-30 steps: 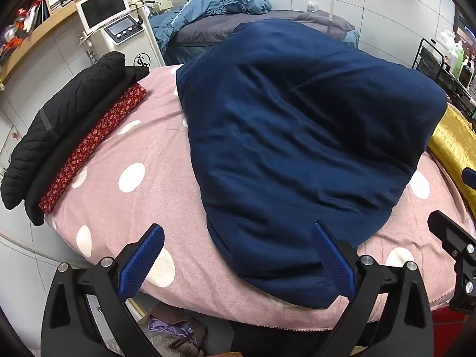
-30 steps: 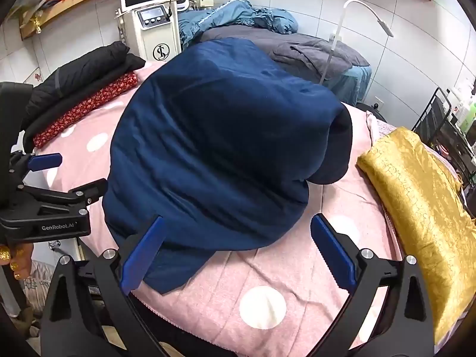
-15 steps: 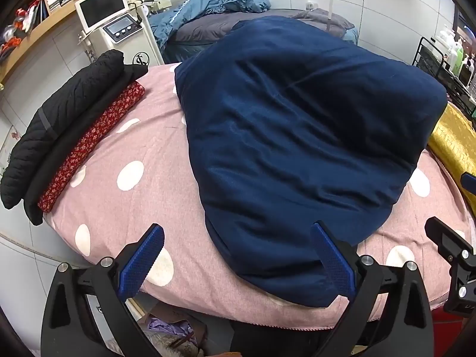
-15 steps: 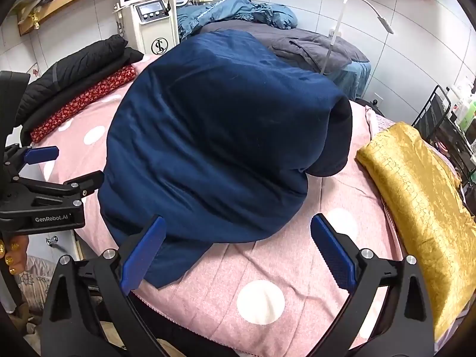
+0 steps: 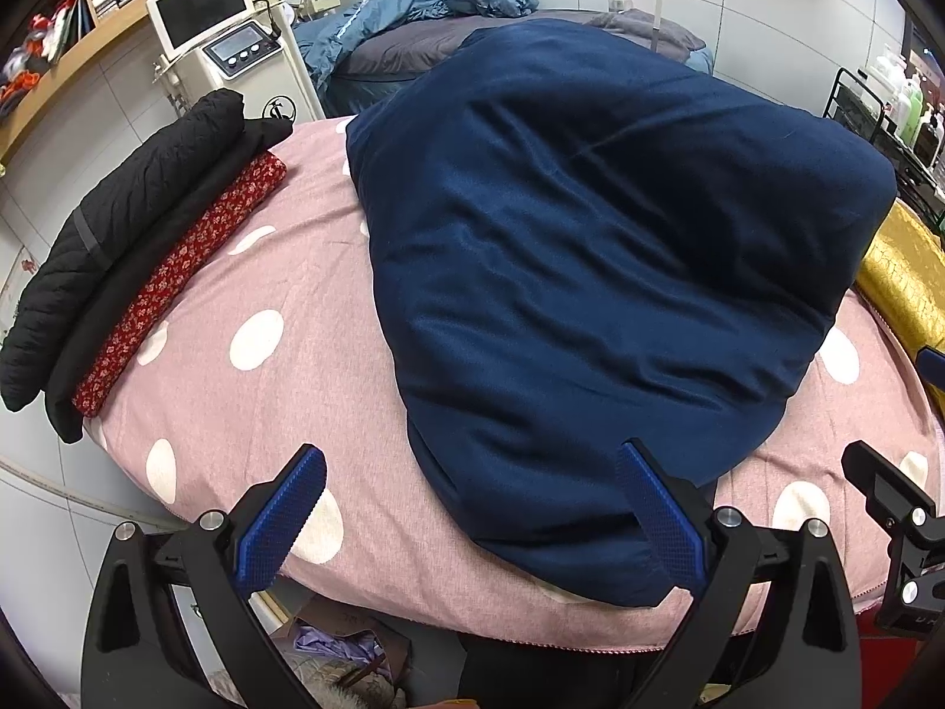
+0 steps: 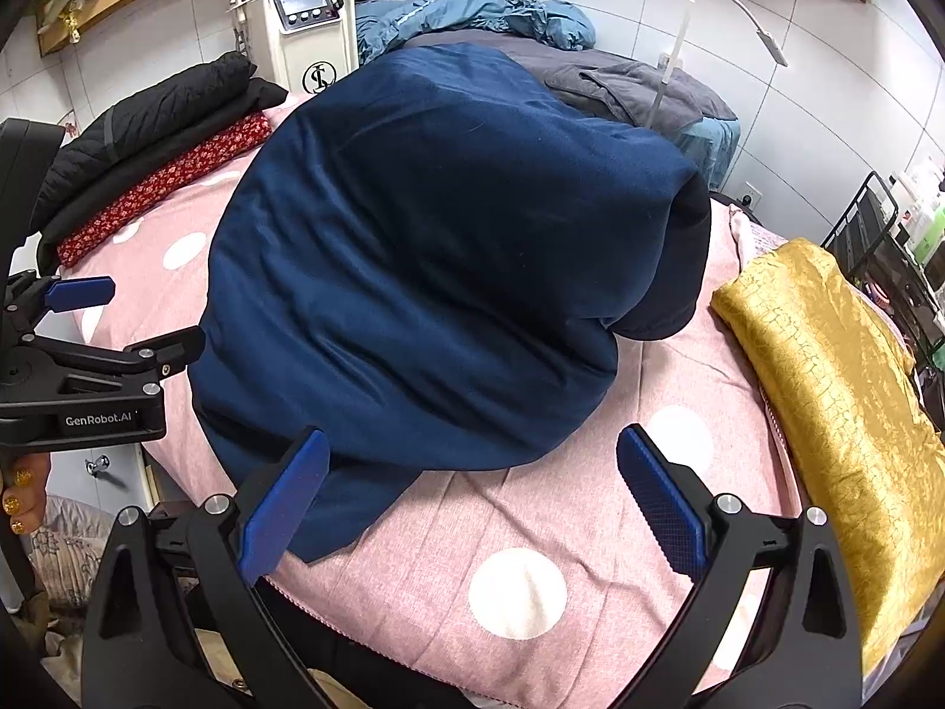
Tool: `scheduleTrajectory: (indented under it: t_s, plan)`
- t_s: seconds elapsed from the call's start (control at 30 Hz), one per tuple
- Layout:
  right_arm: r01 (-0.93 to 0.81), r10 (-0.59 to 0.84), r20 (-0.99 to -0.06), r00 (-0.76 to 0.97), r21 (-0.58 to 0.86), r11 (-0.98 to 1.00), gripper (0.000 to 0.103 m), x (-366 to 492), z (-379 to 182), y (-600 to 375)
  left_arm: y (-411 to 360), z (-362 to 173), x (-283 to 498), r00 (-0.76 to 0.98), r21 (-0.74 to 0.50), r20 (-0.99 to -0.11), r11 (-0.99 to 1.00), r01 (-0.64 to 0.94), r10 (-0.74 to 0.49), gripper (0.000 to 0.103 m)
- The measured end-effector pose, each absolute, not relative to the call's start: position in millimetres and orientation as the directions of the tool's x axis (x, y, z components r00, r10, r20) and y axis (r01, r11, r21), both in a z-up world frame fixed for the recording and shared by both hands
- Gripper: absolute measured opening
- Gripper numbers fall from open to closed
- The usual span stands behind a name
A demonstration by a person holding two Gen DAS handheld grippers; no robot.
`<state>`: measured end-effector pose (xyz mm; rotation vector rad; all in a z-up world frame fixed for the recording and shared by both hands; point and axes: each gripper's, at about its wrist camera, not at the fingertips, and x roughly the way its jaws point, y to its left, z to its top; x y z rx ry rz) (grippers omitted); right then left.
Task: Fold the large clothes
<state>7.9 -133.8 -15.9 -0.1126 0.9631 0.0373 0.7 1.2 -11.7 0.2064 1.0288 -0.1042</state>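
Navy blue garment (image 5: 590, 272) is lying bunched in a thick mound at the centre of the frame, resting on the pink polka-dot bed (image 5: 283, 366), its lower edge reaching the near bed edge. Left tool (image 5: 469, 523) is hovering at the bottom of the frame, jaws spread wide, gripping nothing. Right tool (image 6: 472, 502) is likewise gaping open and empty. Black jacket (image 5: 118, 224) and red floral cloth (image 5: 183, 272) are sitting stacked at left; gold fabric (image 6: 827, 378) is lying at right.
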Motion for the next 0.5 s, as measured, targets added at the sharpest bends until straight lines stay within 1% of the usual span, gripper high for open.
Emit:
scheduleTrajectory:
  t_s: [0.5]
  plan:
    - [-0.085, -0.027, -0.829, 0.558, -0.090, 0.992, 0.096, 6.9, -20.2, -132.5, 0.4, -14.0, -1.8, 0.509, 0.119, -0.861, 0.974, 0.195, 0.003, 0.097]
